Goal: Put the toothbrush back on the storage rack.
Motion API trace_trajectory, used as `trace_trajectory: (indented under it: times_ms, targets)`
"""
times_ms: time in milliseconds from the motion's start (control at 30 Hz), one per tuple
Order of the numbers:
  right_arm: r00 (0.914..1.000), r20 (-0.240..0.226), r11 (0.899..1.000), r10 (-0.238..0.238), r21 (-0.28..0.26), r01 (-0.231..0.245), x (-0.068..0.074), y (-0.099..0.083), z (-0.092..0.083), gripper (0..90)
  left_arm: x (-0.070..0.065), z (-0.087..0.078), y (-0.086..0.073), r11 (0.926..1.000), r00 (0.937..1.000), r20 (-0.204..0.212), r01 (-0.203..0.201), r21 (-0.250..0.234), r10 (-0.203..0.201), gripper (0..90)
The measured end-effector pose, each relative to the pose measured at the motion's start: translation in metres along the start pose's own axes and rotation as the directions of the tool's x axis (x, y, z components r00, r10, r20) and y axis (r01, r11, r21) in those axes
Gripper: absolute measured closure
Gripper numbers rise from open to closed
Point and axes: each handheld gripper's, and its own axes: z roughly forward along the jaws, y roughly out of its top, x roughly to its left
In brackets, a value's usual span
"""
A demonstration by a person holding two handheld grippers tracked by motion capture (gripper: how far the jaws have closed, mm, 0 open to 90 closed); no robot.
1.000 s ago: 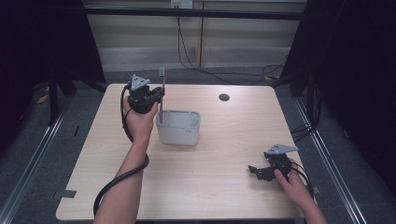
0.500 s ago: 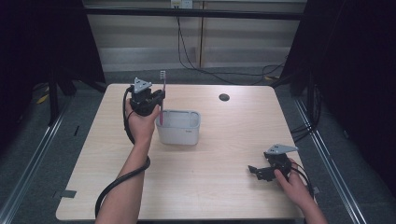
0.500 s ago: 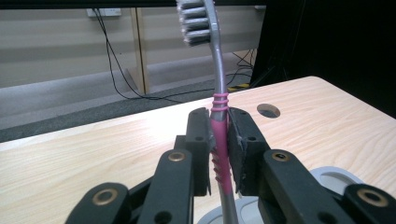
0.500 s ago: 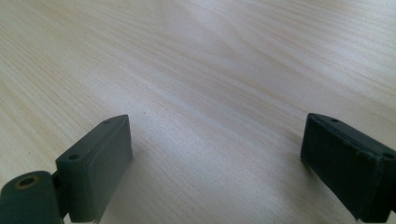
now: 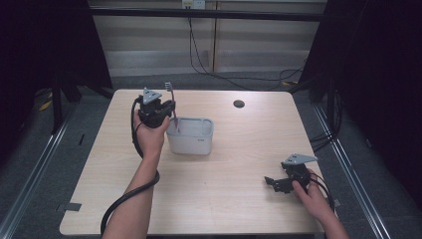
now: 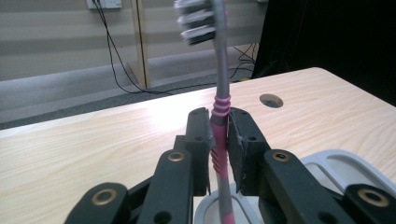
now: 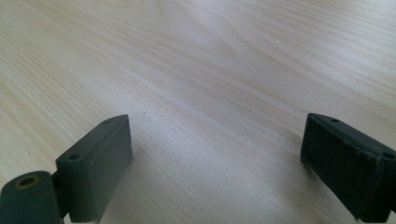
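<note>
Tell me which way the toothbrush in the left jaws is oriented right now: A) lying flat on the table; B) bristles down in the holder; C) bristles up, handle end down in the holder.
C: the toothbrush stands upright, clamped, bristles on top, lower end entering the grey holder.

A lab-style recording bay, not a home.

A pale wood-grain table with a round cable hole (image 5: 239, 103) stands inside black curtains (image 5: 378, 74); beyond the left gripper (image 5: 169, 107), loose black cables (image 5: 199, 45) hang from a white wall socket (image 6: 103, 3) onto grey carpet.
</note>
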Motion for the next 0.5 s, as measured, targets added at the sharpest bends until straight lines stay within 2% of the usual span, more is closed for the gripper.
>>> trace_trajectory:
  times_ms: [500]
  targets:
    - [1.0000, 0.003, 1.000, 0.003, 0.005, -0.003, 0.0009, 0.0001, -0.0001, 8.4, 0.0003, -0.0077, -0.0072, 0.9999, 1.0000, -0.003, -0.001, 0.015, 0.001, 79.0]
